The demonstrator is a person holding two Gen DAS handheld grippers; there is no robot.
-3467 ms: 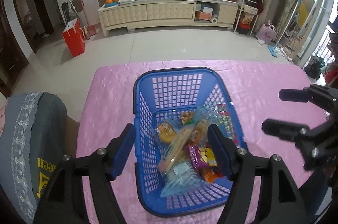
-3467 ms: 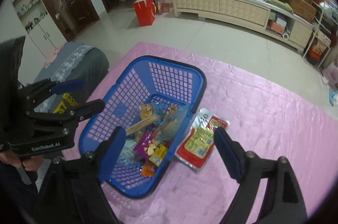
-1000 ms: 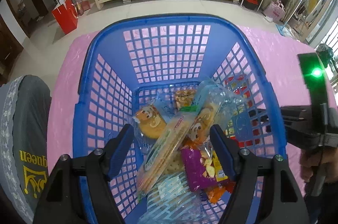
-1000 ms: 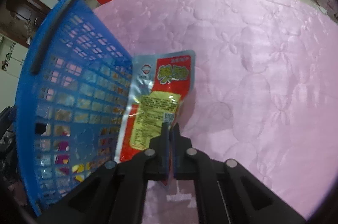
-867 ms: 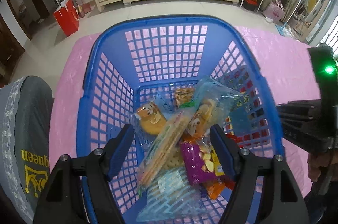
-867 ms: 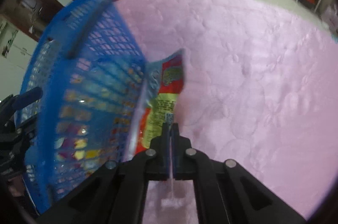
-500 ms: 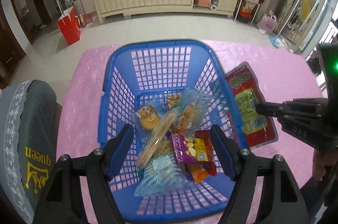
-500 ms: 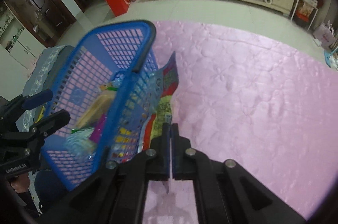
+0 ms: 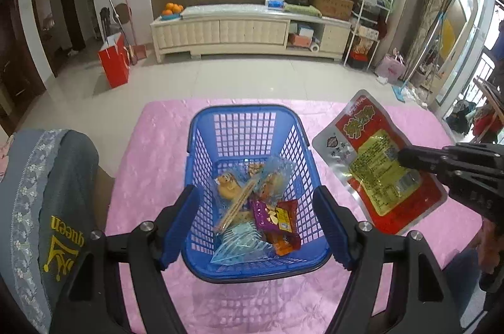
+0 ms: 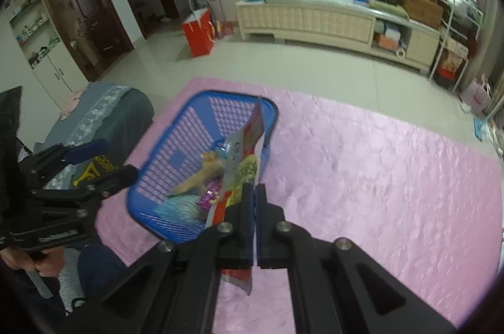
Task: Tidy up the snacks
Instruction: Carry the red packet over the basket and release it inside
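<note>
A blue plastic basket (image 9: 195, 145) stands on the pink tablecloth (image 9: 148, 145) and holds several snack packets (image 9: 274, 214). My right gripper (image 10: 254, 189) is shut on a red and silver snack packet (image 9: 375, 164) and holds it in the air just right of the basket, above the table. In the right wrist view the packet (image 10: 249, 138) hangs edge-on over the basket's (image 10: 176, 138) near right wall. My left gripper (image 9: 256, 223) is open and empty, held above the basket's near end; it also shows in the right wrist view (image 10: 94, 164).
A grey chair back (image 9: 47, 192) with yellow lettering stands at the table's left edge. The pink table (image 10: 393, 176) stretches to the right of the basket. A cream cabinet (image 9: 249, 31) and a red bag (image 9: 115, 63) stand on the floor far behind.
My right gripper has shut on the red packet beside the basket and lifted it off the table. My left gripper has drawn back up from inside the basket, still open.
</note>
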